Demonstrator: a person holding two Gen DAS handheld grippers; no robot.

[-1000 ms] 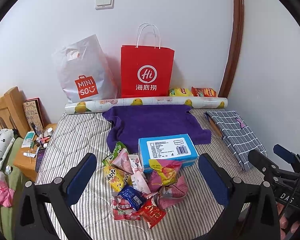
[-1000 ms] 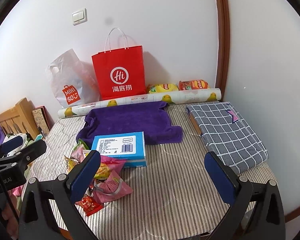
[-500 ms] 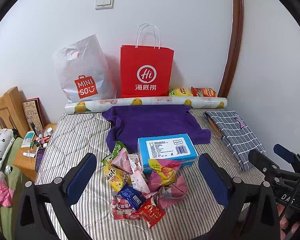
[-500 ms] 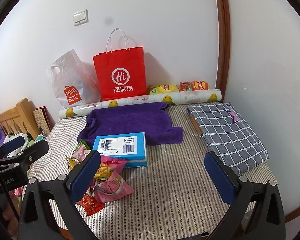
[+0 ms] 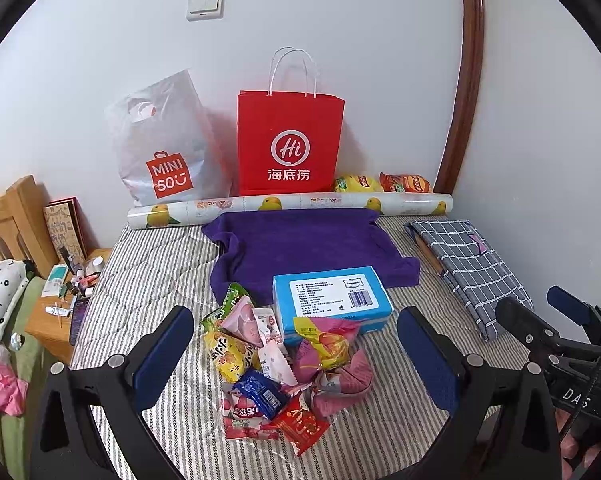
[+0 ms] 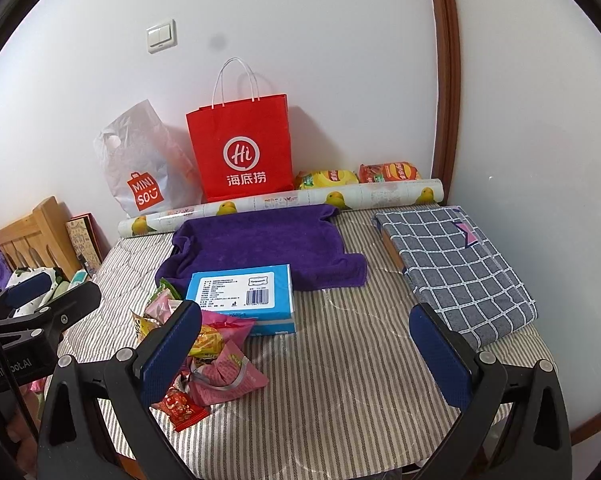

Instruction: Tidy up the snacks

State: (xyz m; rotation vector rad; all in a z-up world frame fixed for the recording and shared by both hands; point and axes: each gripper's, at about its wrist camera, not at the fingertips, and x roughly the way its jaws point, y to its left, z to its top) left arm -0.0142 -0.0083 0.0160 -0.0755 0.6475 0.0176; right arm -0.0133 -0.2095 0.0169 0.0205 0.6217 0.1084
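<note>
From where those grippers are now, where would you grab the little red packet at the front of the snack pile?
I'd pinch the red packet by its free near corner, coming from the front with the left gripper. It lies flat at the pile's edge; its far end seems tucked under the blue packet.

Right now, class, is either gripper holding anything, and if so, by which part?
Nothing is held. The left gripper hangs open above the snack pile; the right gripper is open over the bare striped cover.
</note>
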